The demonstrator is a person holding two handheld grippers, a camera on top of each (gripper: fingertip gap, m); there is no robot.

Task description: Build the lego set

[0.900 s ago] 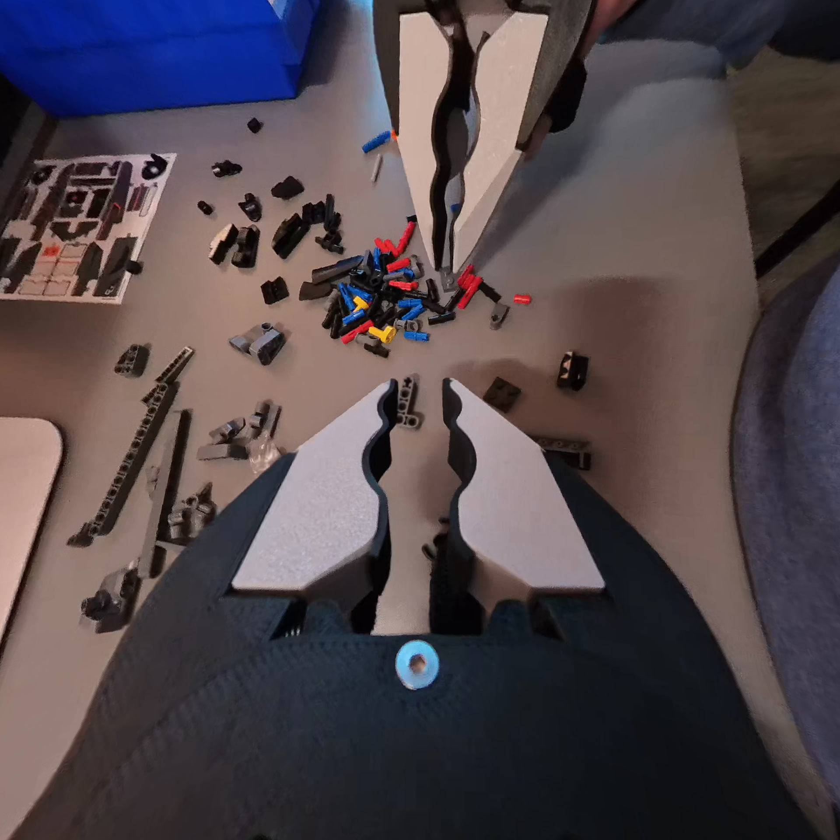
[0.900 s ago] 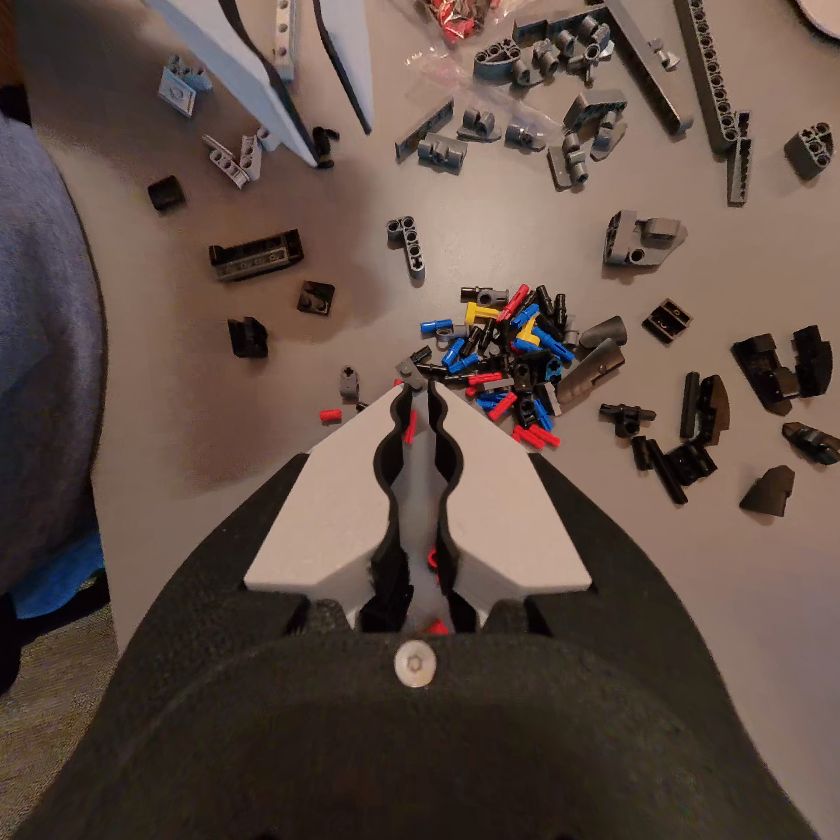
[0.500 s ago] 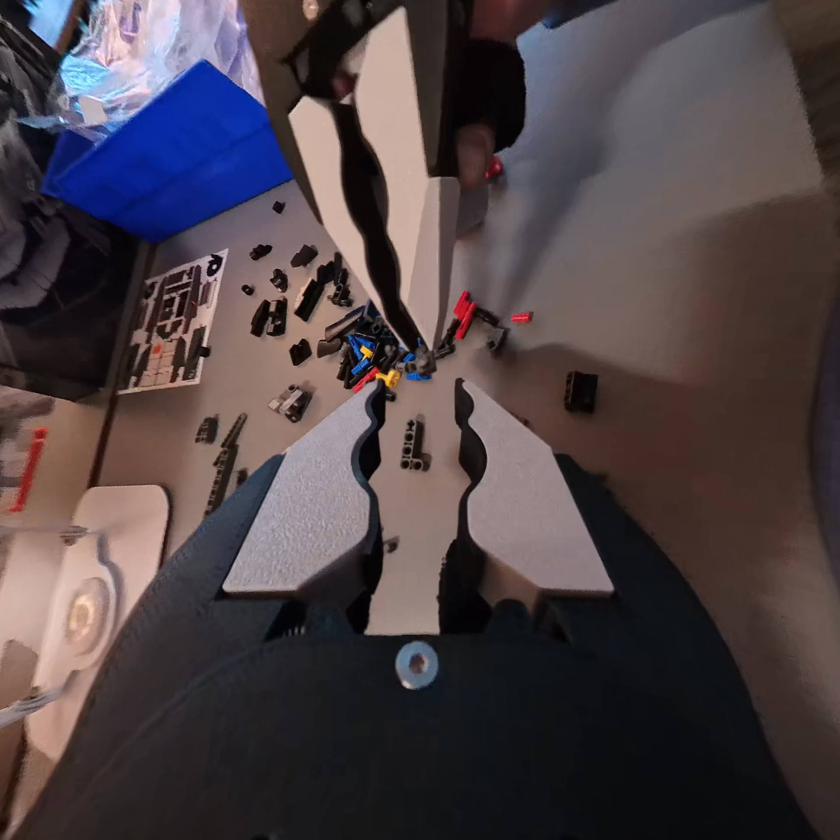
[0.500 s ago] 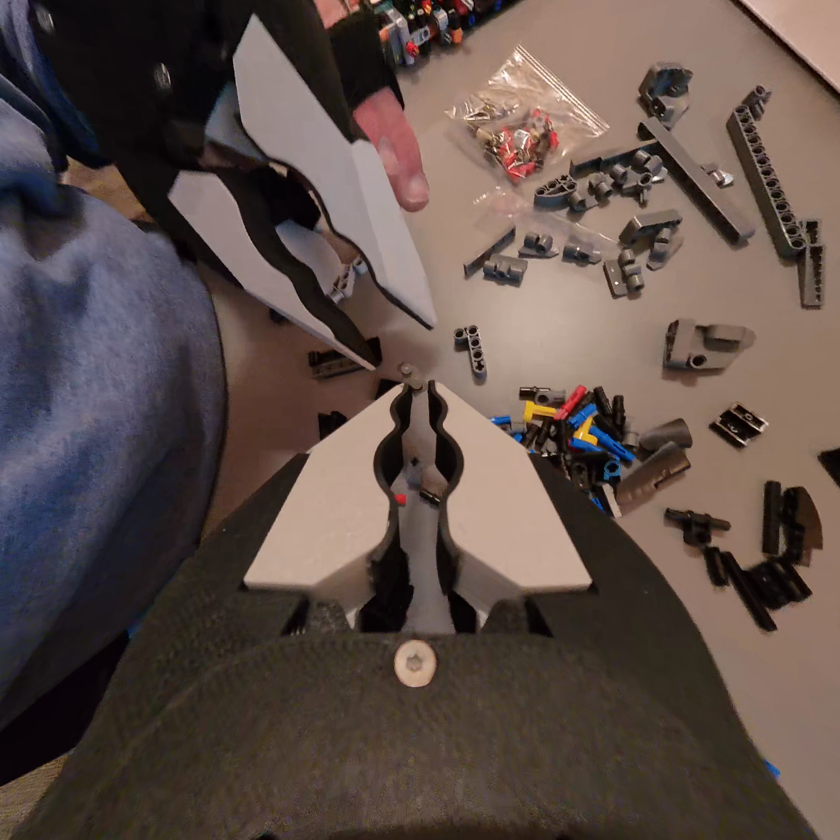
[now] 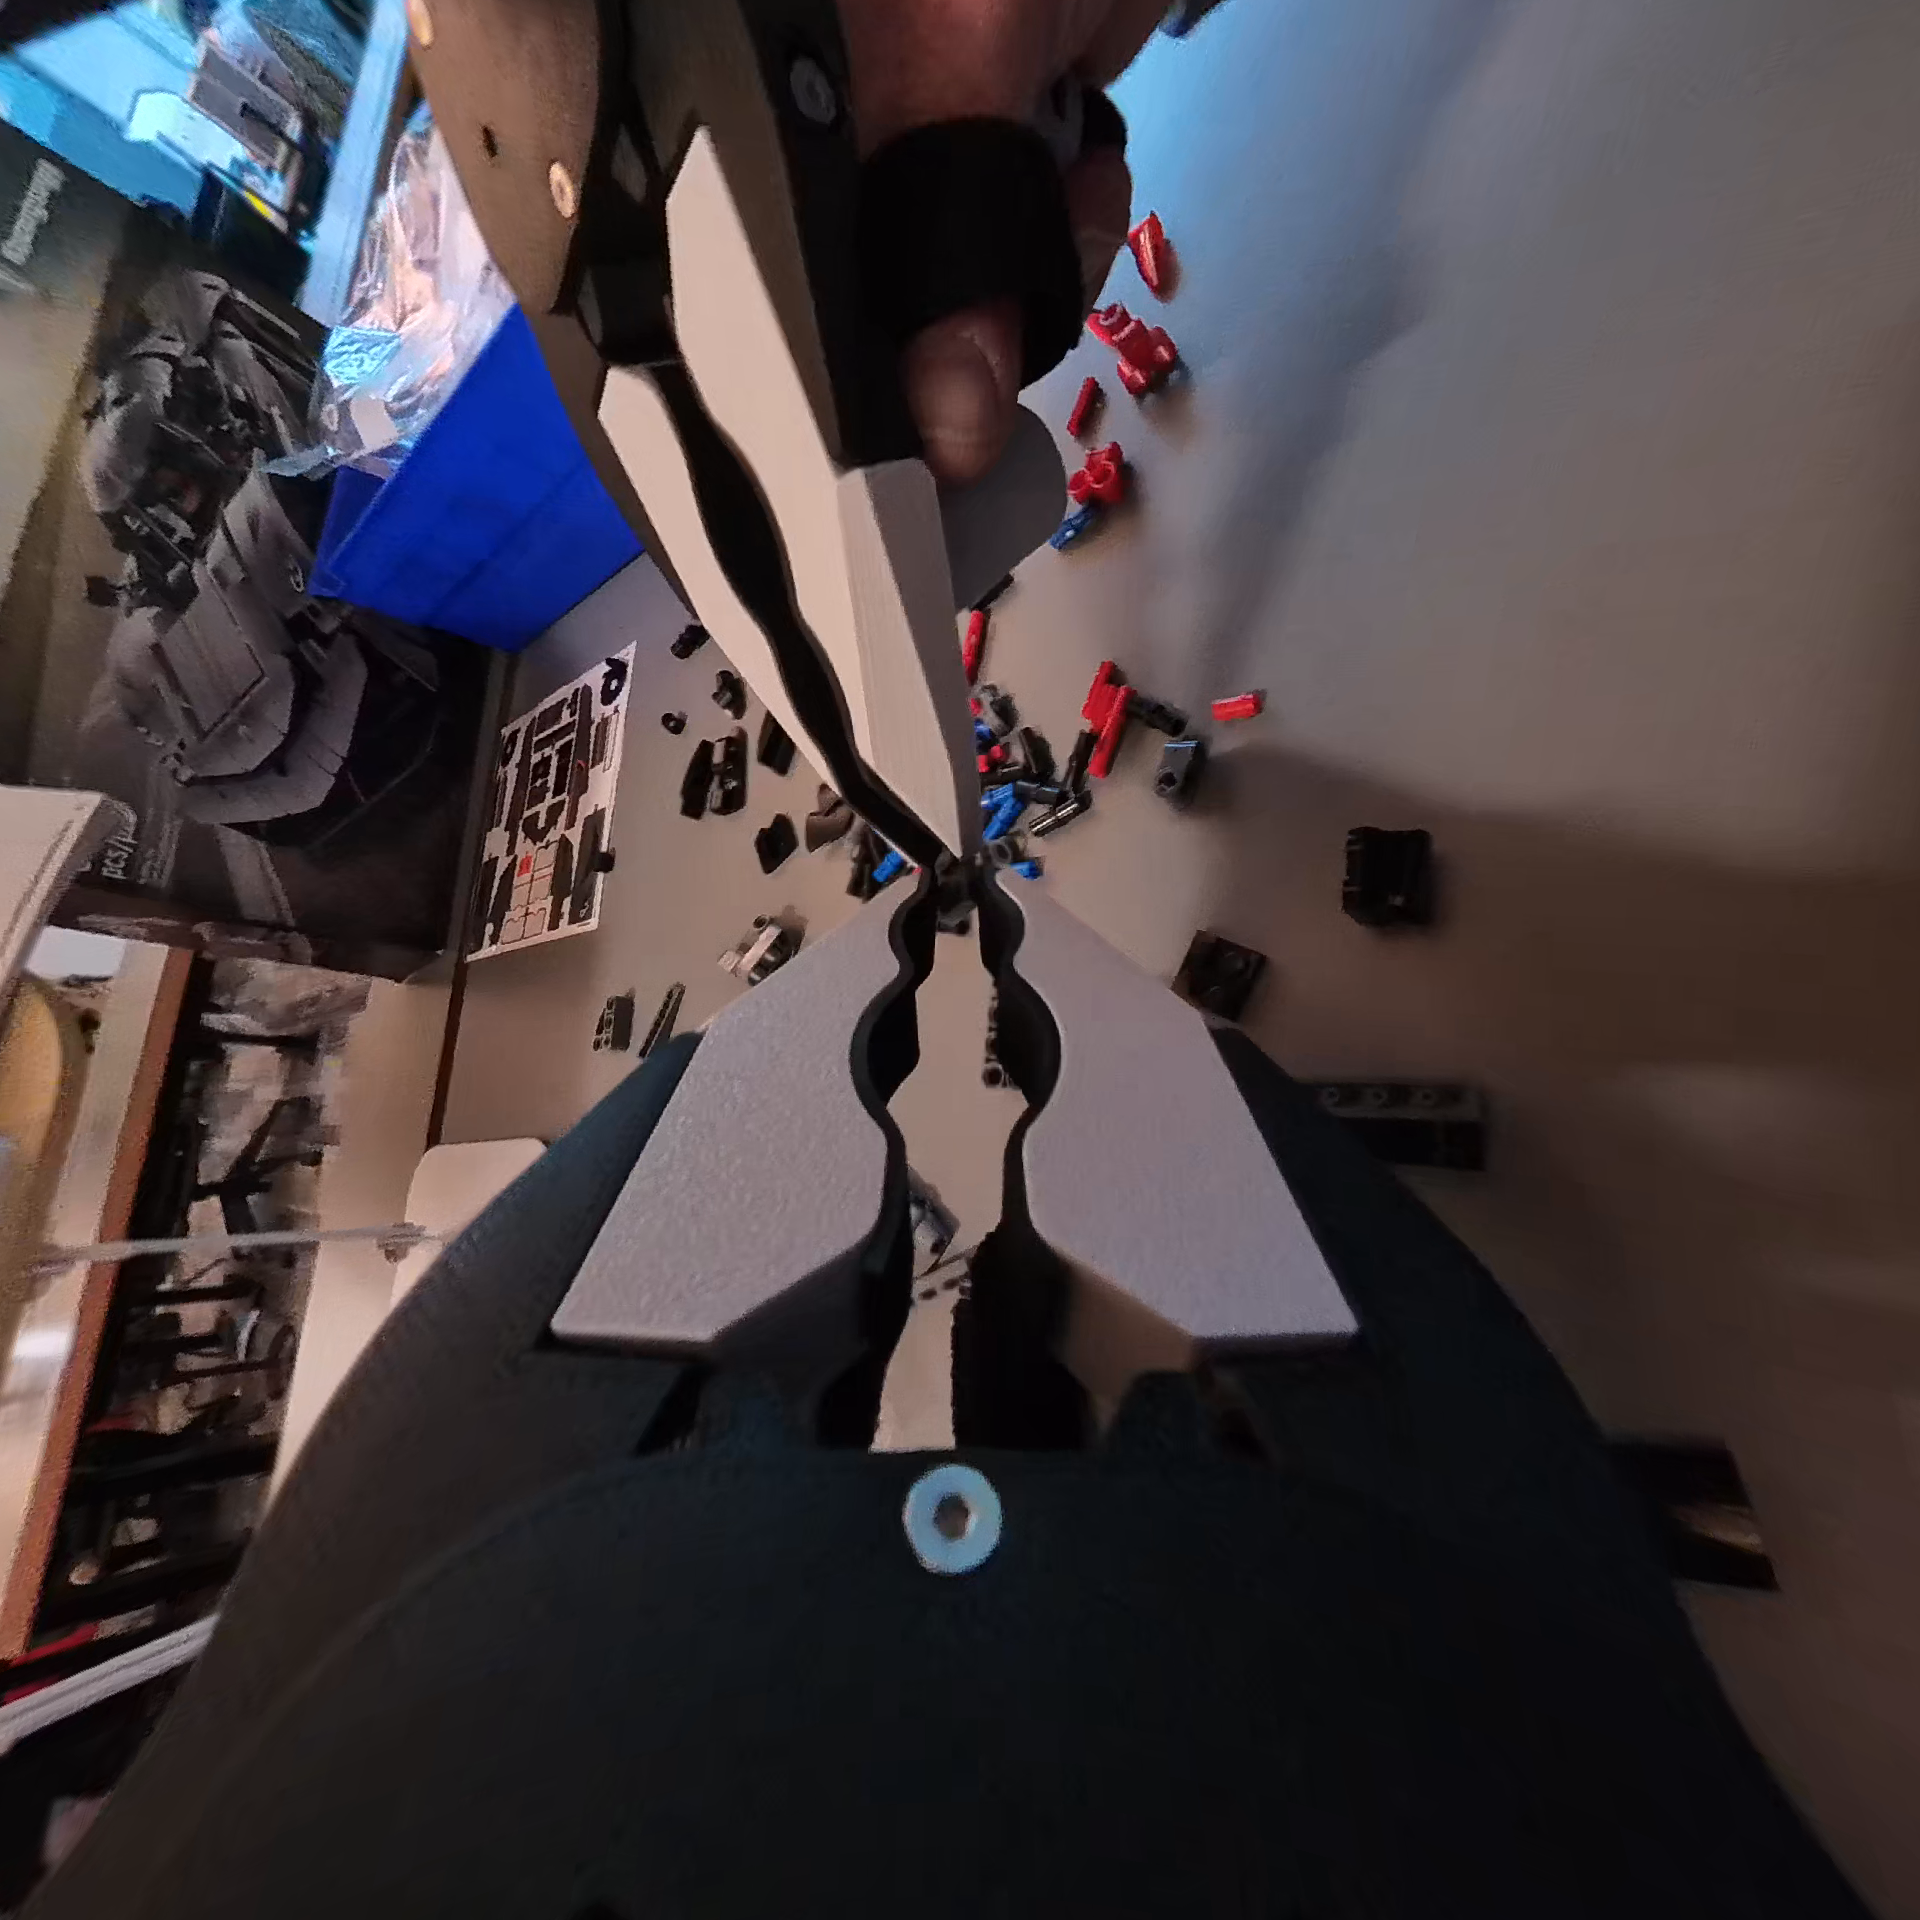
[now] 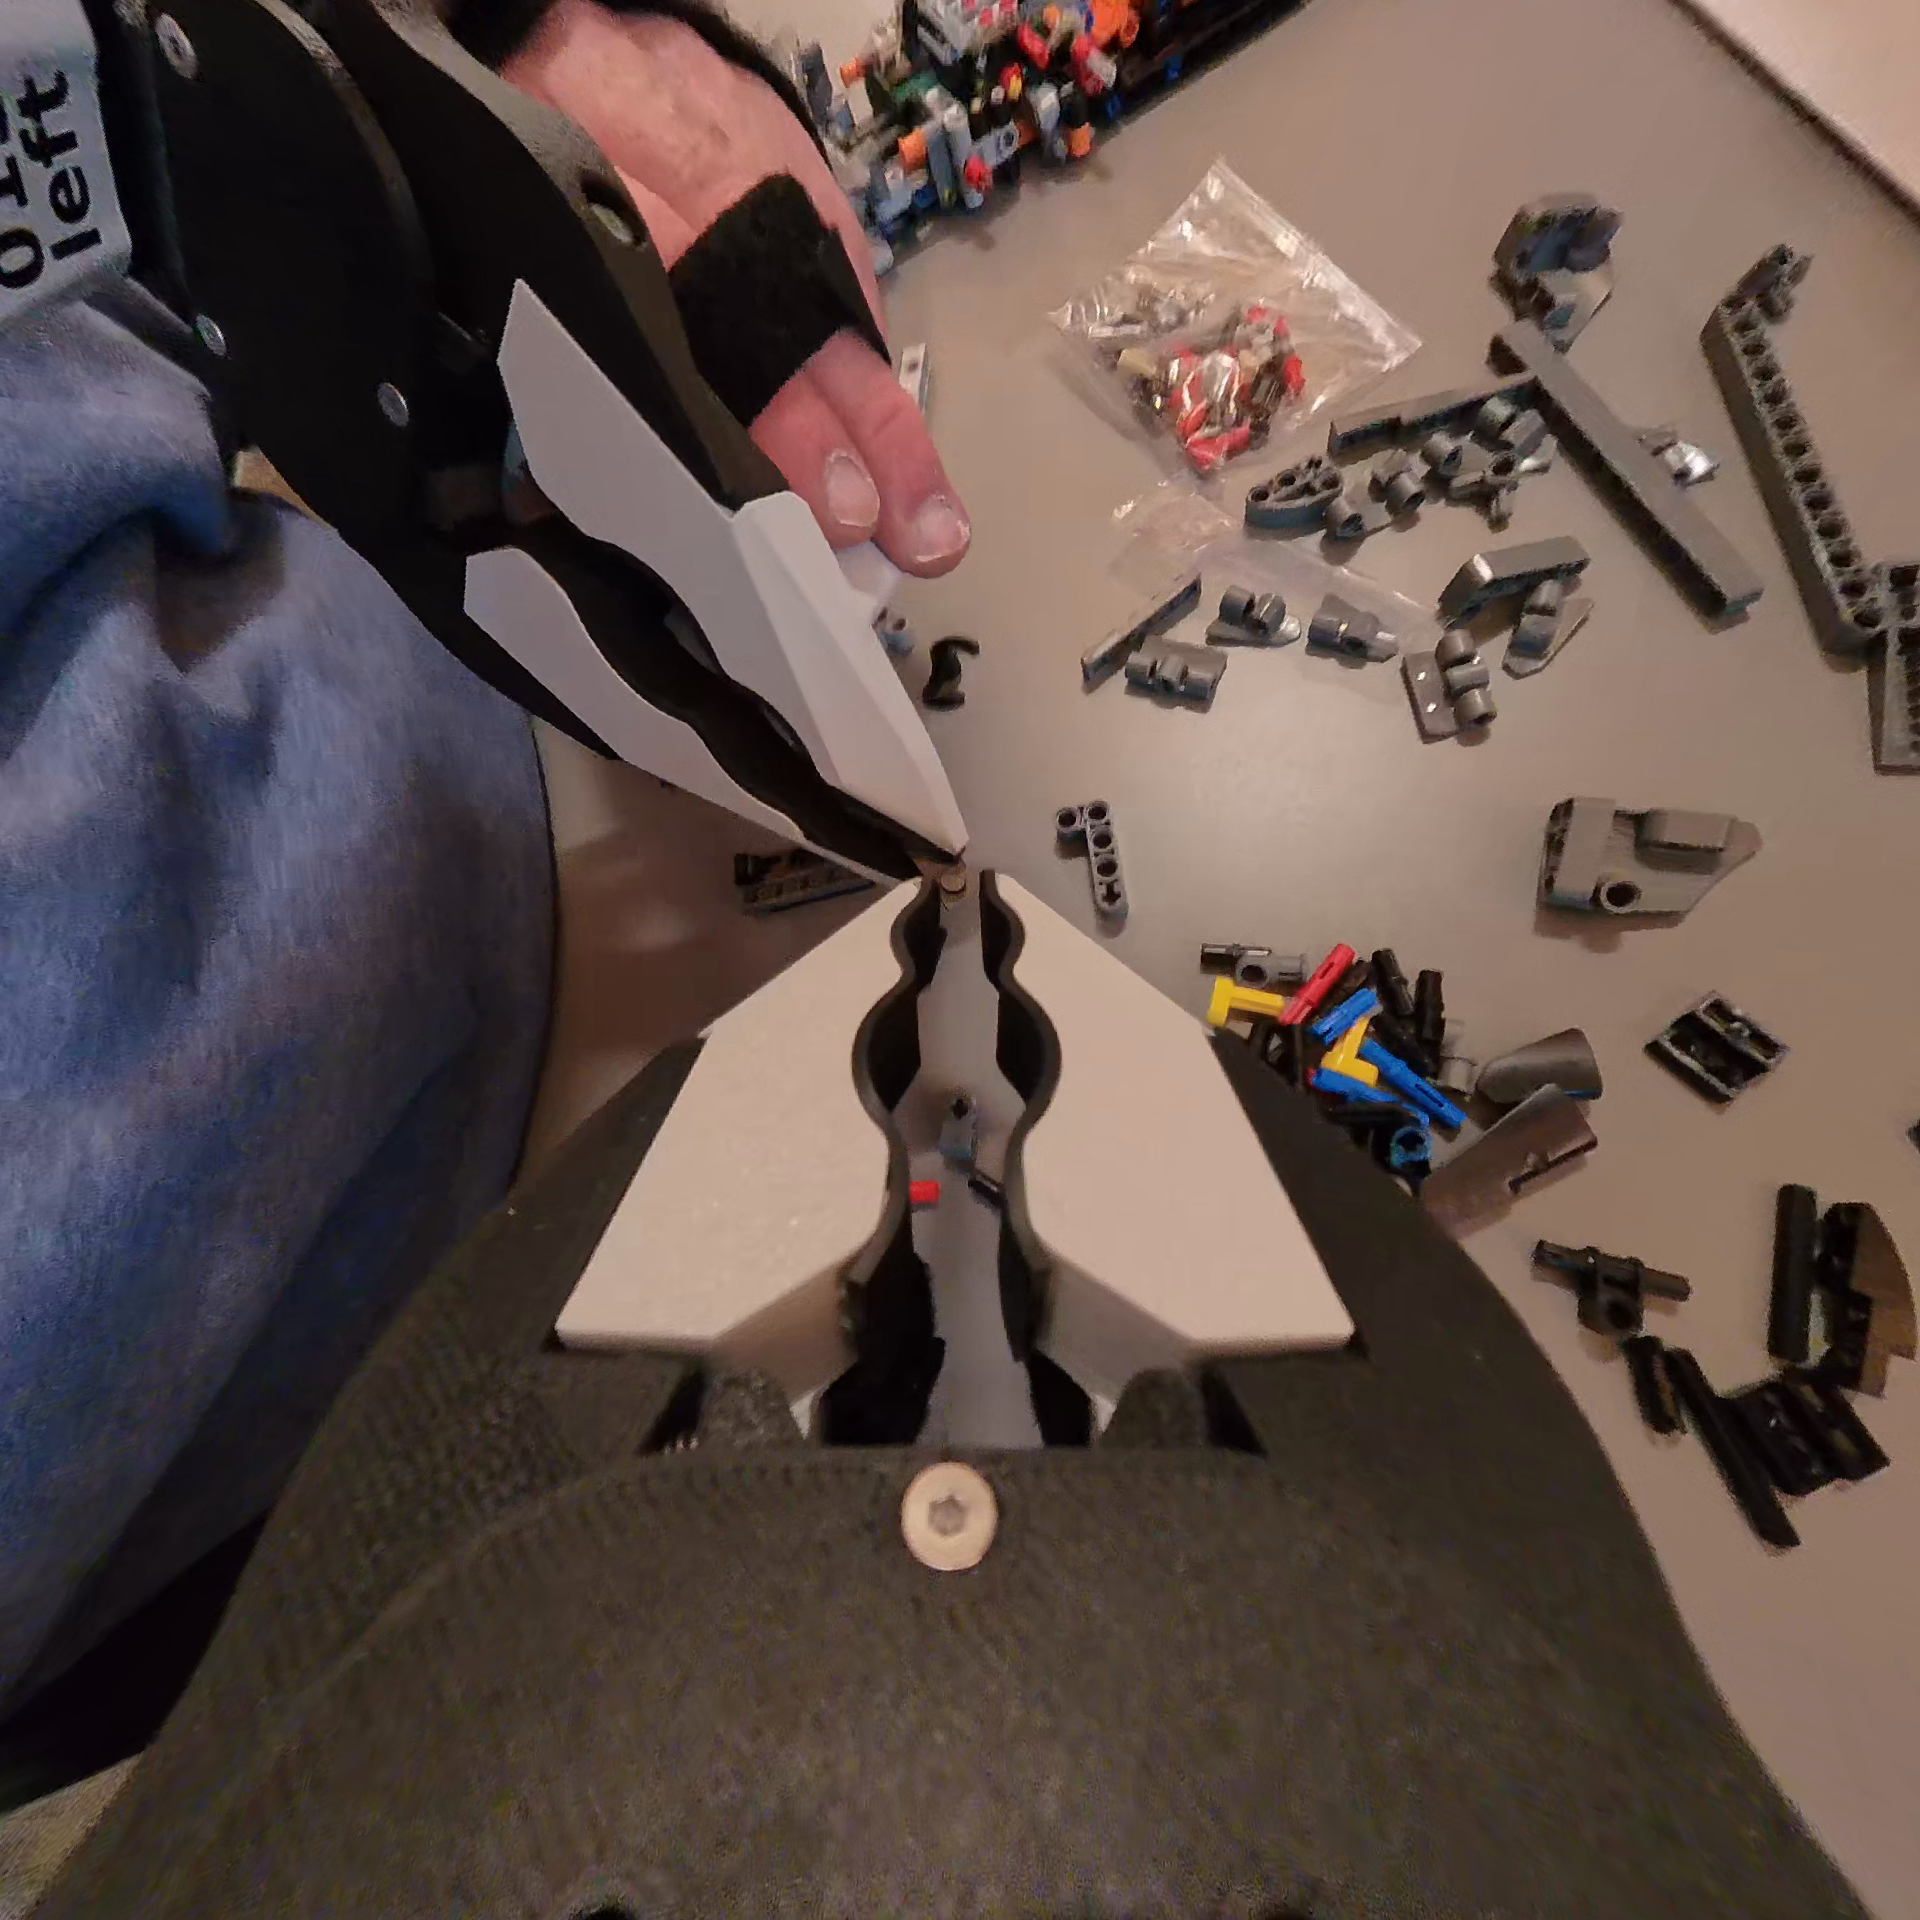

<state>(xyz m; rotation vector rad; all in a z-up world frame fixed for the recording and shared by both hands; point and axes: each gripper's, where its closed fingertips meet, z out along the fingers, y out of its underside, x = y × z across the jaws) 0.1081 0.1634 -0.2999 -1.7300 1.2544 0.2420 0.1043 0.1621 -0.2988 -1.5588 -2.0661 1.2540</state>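
A small dark grey connector piece (image 6: pixel 951 883) is held in the air above the grey table (image 6: pixel 1299 769). My right gripper (image 6: pixel 954 896) is shut on it at the fingertips. My left gripper (image 6: pixel 940 854) comes in from the upper left, tip to tip with the right one. In the left wrist view the same piece (image 5: pixel 956 902) sits between the tips of my left gripper (image 5: pixel 954 896), whose jaws are drawn in on it. The right gripper (image 5: pixel 943 854) reaches down from above. Loose pins (image 6: pixel 1351 1039) lie below on the table.
A grey L-shaped beam (image 6: pixel 1101 862), grey parts (image 6: pixel 1455 488), long beams (image 6: pixel 1808 468) and a plastic bag of parts (image 6: pixel 1236 332) lie to the right. Black parts (image 6: pixel 1818 1351) lie nearer. A sticker sheet (image 5: pixel 551 800), blue bin (image 5: pixel 468 509) and box (image 5: pixel 208 623) stand left. A blue sleeve (image 6: pixel 208 935) is close.
Both grippers rose from the table and came together tip to tip. The right one lifted the small piece from the pile. The left one narrowed from open onto that piece.
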